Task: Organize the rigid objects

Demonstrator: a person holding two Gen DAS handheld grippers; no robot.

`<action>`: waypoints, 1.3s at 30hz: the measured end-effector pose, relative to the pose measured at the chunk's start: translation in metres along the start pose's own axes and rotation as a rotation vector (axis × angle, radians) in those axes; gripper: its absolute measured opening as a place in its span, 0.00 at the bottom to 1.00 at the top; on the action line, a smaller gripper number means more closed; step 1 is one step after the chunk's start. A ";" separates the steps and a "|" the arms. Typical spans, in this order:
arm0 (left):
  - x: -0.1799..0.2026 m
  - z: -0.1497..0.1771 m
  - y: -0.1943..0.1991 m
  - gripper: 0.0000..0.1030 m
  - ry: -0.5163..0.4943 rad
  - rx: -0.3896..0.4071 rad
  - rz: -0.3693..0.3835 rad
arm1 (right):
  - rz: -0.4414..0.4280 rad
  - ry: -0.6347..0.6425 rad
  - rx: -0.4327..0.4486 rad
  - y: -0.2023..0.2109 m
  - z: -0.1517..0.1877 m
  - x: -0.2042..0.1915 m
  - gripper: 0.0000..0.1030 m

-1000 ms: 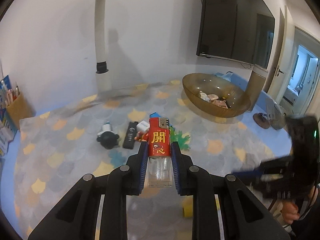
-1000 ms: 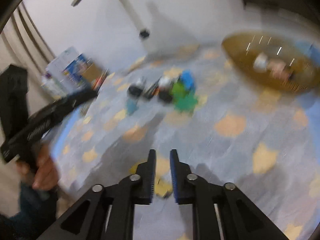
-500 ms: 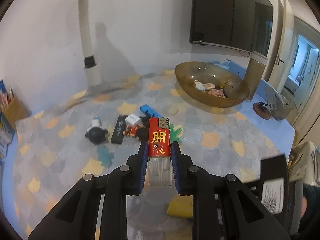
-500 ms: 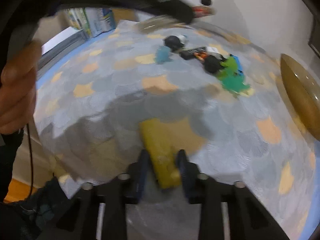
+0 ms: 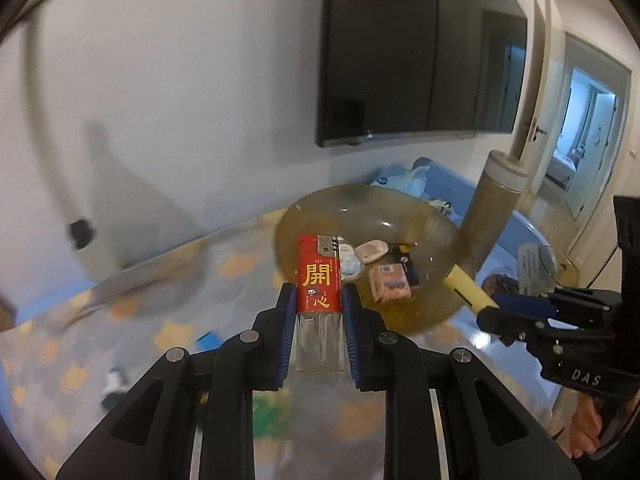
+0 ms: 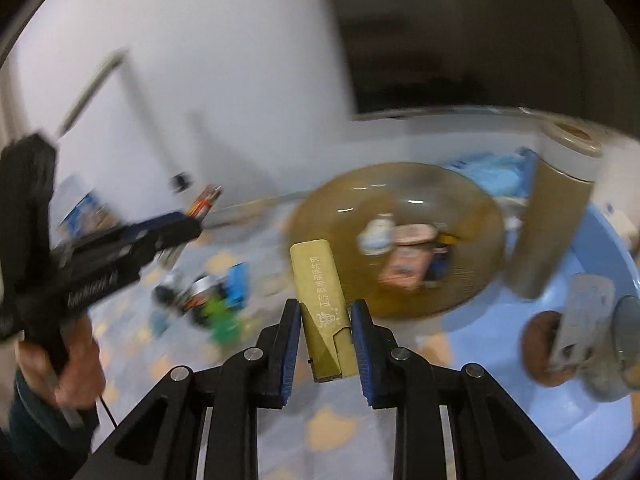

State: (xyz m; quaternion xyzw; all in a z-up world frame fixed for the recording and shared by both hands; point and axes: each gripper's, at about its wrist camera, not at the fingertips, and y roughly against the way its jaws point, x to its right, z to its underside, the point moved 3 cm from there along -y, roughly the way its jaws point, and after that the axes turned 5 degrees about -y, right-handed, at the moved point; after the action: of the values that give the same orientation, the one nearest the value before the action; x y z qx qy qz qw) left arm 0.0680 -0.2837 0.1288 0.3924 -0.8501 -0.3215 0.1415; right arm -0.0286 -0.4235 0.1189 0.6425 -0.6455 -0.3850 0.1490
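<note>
My left gripper (image 5: 318, 312) is shut on a red lighter (image 5: 319, 280) with yellow characters, held upright in the air in front of the amber glass bowl (image 5: 312, 216). My right gripper (image 6: 325, 320) is shut on a yellow flat box (image 6: 320, 284) and holds it above the table just left of the bowl (image 6: 480, 216). The box also shows in the left wrist view (image 5: 468, 286), at the bowl's right rim. The bowl holds several small items, among them an orange packet (image 5: 390, 284).
A tall tan cylinder (image 5: 492, 208) stands right of the bowl. A small fan (image 6: 580, 328) lies at the right on the blue mat. Small toys, with a green piece (image 6: 220, 316), lie left on the patterned tablecloth. A TV (image 5: 420, 48) hangs on the wall.
My right gripper closed on the yellow box and lifted it off the table toward the bowl. My left gripper swung right with the lighter and moved closer to the bowl.
</note>
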 end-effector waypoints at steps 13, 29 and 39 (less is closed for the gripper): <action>-0.008 0.000 -0.030 0.77 0.078 -0.059 0.081 | 0.062 -0.155 -0.174 -0.057 -0.021 0.056 0.30; -0.122 0.114 0.163 0.87 0.252 0.063 -0.351 | -0.190 0.026 -0.048 0.002 0.037 -0.096 0.90; -0.160 0.236 0.100 0.87 0.282 -0.090 -0.496 | -0.048 0.103 -0.089 -0.085 0.130 -0.109 0.90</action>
State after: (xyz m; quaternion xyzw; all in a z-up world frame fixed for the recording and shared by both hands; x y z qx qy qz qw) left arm -0.0013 -0.0108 0.0189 0.6225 -0.6850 -0.3259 0.1924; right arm -0.0429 -0.2708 0.0071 0.6696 -0.6036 -0.3834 0.2009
